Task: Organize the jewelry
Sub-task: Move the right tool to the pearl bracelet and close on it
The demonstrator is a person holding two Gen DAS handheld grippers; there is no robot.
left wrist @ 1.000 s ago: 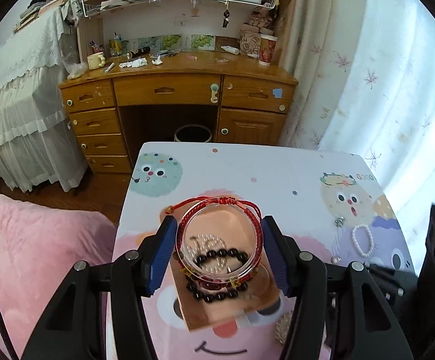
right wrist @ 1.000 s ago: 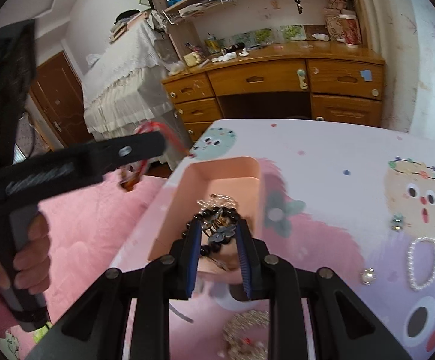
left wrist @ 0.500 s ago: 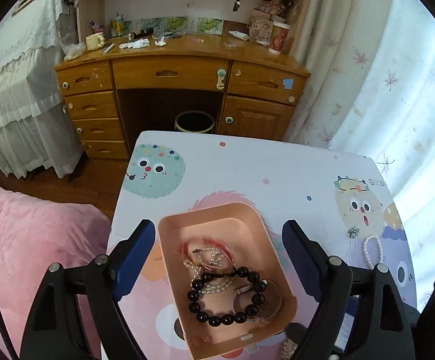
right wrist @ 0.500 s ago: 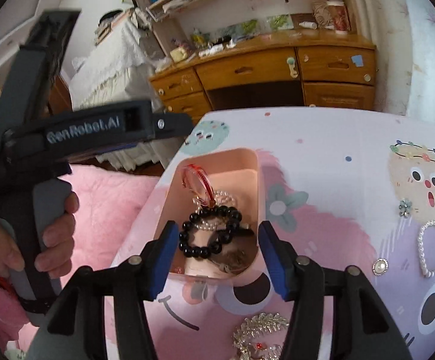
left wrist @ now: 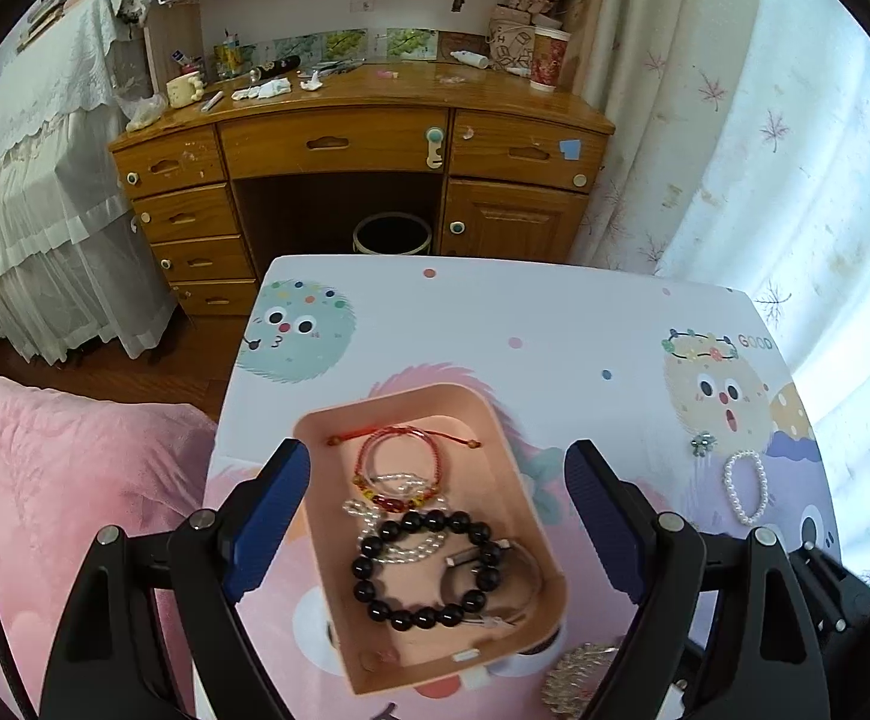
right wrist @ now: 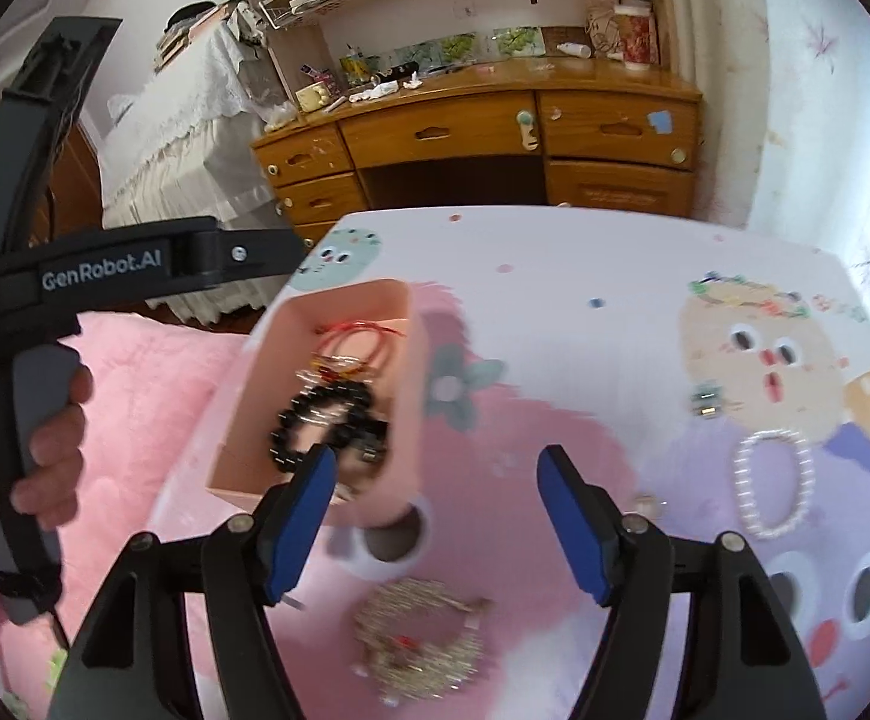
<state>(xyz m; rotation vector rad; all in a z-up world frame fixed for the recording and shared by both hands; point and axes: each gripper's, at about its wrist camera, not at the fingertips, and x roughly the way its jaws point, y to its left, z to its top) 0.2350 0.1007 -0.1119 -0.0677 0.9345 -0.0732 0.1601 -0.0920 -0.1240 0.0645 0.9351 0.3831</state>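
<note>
Open cartoon-printed tabletop (left wrist: 555,324) stretches beyond the pink rectangular plastic tray (left wrist: 519,474), offering clear passage toward the far edge. To the right, a white pearl bracelet (left wrist: 746,487) and small flower-shaped stud (left wrist: 701,444) dot the route; a gold sparkly ornament (right wrist: 420,639) lies just below the tray.

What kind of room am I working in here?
Most likely a bedroom at home: a bed with a white lace cover at the left, a cluttered wooden desk with shelves above, and curtains beside the cartoon-print table.
</note>
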